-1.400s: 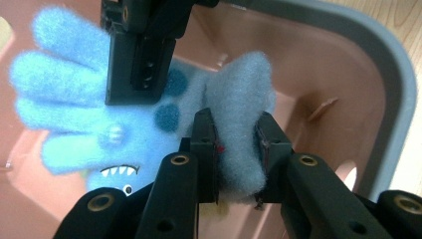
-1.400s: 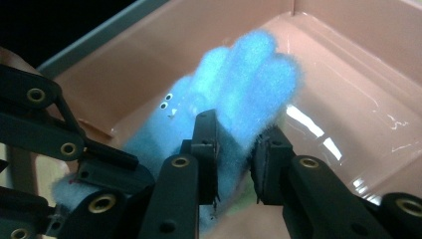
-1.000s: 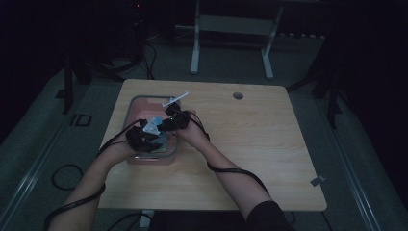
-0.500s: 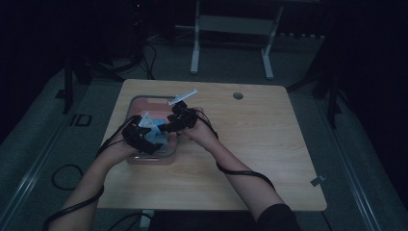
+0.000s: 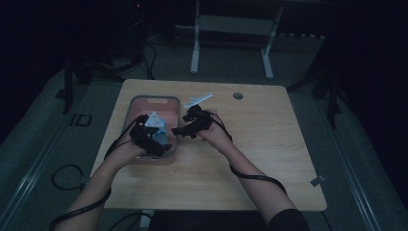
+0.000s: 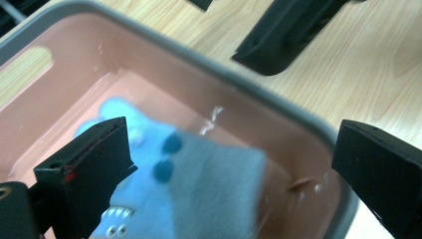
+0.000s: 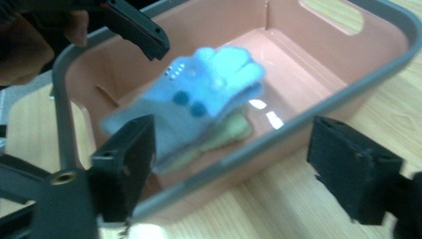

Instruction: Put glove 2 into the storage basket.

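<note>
Now your blue sock (image 7: 199, 107) lies in pink bin (image 7: 348, 87), released. Left gripper (image 6: 229, 164) and right gripper (image 7: 259, 164) both spread, empty. Next: lift clear of rim.

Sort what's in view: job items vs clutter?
Job: blue glove, a yellowish cloth item under it, pink bin, left gripper, right gripper.
Lying about: round grommet in the table, floor cables.

Both hand-held grippers open, side by side.
The black two-jaw left gripper (image 5: 156, 139) and black two-jaw right gripper (image 5: 185, 126) have jaws spread wide, forearms angled inward.
</note>
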### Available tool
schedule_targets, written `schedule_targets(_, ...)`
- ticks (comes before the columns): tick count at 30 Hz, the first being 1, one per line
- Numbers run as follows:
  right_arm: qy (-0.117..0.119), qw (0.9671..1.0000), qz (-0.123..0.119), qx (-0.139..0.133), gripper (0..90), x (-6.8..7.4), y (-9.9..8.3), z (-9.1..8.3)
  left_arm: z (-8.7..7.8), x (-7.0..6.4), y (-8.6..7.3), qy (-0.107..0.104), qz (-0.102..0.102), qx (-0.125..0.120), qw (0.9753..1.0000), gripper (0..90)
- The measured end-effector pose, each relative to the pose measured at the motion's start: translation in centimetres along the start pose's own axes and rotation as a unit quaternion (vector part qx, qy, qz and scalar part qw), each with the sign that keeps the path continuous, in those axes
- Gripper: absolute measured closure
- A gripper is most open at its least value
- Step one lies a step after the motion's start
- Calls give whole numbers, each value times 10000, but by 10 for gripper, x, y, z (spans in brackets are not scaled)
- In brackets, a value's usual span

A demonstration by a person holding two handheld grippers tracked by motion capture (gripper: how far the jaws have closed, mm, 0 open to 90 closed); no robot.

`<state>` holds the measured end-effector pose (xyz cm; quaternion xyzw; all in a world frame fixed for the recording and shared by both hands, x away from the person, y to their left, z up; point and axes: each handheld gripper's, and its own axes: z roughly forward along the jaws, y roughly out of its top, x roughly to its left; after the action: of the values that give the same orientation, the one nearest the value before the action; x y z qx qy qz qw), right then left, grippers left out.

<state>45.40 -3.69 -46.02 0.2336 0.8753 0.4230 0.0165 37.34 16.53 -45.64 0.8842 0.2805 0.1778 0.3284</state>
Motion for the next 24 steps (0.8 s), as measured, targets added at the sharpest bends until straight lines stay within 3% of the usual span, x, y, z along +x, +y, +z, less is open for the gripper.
schedule_targets(7, -48, 10000, 26, -8, 186, -8, -13, -11, 4, -15, 13, -224, 88, -301, 9993, 19)
schedule_targets(14, -127, 9999, 51, -27, 184, -14, -24, -22, 13, -30, 26, -534, 149, -382, 9977, 19)
schedule_targets(24, -258, 9996, 104, -72, 181, -23, -40, -38, 31, -50, 40, -786, 373, -459, 9951, 19)
